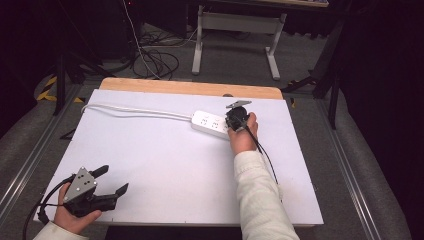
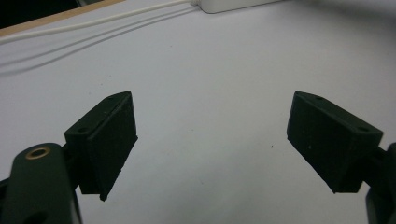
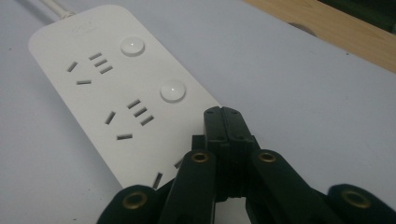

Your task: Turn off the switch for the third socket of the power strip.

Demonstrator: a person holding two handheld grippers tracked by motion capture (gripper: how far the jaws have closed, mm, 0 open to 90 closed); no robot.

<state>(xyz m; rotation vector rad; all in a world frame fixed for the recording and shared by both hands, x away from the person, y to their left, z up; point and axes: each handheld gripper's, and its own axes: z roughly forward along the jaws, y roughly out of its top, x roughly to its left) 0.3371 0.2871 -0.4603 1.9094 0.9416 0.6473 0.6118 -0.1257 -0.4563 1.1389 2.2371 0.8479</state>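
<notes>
A white power strip lies flat at the far middle of the white table, and its white cable runs off to the left. In the right gripper view the strip shows several sockets and two round buttons. My right gripper is shut with nothing between its jaws. Its tips hang over the strip's near end; I cannot tell if they touch it. My left gripper rests at the near left corner, open and empty over bare table. The strip's end and the cable lie far ahead of it.
A wooden strip borders the table's far edge. Beyond it on the floor are a white desk frame and loose cables. The right gripper's black cable trails along the sleeve.
</notes>
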